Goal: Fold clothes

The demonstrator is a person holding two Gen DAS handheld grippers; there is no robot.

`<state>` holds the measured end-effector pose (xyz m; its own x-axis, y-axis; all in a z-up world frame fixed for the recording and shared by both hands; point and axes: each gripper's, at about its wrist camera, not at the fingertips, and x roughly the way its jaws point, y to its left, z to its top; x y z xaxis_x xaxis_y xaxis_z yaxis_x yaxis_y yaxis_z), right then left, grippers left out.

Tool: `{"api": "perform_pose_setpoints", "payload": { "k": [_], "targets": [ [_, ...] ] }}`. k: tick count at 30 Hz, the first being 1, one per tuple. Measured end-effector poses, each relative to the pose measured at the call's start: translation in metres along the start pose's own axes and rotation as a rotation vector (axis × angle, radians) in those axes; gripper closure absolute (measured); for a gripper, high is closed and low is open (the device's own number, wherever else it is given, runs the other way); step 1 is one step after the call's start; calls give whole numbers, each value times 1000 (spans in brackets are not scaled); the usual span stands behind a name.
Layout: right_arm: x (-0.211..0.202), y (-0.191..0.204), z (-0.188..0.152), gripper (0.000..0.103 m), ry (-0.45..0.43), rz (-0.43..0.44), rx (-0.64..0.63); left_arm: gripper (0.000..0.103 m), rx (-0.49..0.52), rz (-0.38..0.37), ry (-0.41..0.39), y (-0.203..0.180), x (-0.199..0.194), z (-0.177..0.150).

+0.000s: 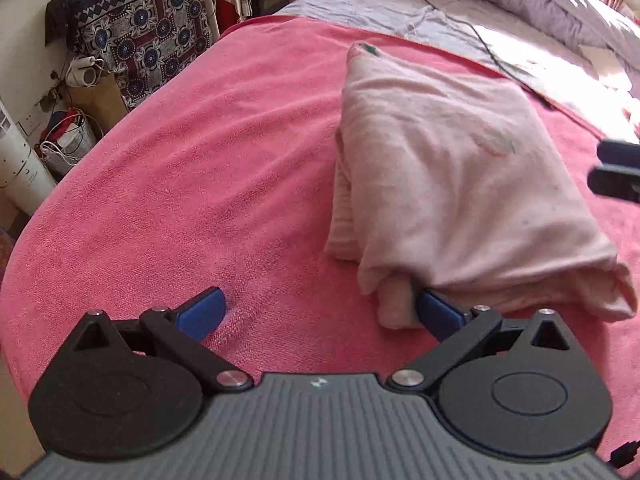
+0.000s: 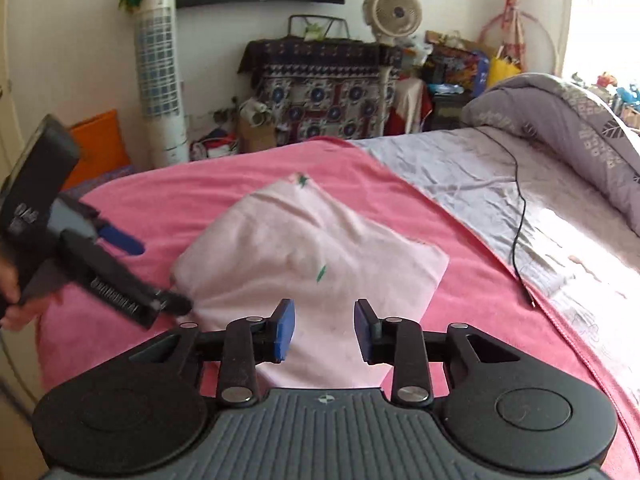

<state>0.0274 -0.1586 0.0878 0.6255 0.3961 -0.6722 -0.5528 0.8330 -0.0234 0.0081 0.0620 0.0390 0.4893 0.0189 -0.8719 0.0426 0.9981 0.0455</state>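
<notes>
The left gripper's right fingertip is hiding under the garment; the hand beside the garment is being cropped.

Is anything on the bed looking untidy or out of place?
Yes. The folded pale pink garment is uneven: at its near edge a rolled inner layer pokes out from under the top fold. A black cable also trails across the grey sheet.

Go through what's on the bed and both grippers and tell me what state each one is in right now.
Pale pink garment: folded into a rough bundle, lying on the towel.
Pink towel: spread flat over the bed.
Black cable: lying loose on the grey sheet.
Left gripper: open wide, right finger tucked under the garment's near edge.
Right gripper: open, nothing between its fingers, above the garment.
</notes>
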Motion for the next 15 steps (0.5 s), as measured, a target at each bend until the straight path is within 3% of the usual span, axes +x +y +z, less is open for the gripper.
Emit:
{"api": "perform_pose_setpoints", "payload": {
  "k": [3, 5, 9, 13, 14, 15],
  "targets": [
    [36, -1, -19, 69, 163, -13, 60, 0, 3, 19, 10, -3, -3, 1],
    [27, 6, -37, 69, 105, -34, 36, 0, -1, 37, 10, -3, -6, 3],
    [14, 5, -49, 69, 101, -19, 50, 0, -13, 66, -61, -1, -28, 18],
    [15, -4, -58, 69, 100, 20, 90, 2, 2, -32, -165, -10, -46, 48],
    [17, -4, -58, 69, 99, 25, 91, 5, 14, -59, -177, -16, -46, 55],
    [19, -4, -58, 69, 98, 29, 93, 15, 27, -80, -181, -21, -45, 60]
  ]
}}
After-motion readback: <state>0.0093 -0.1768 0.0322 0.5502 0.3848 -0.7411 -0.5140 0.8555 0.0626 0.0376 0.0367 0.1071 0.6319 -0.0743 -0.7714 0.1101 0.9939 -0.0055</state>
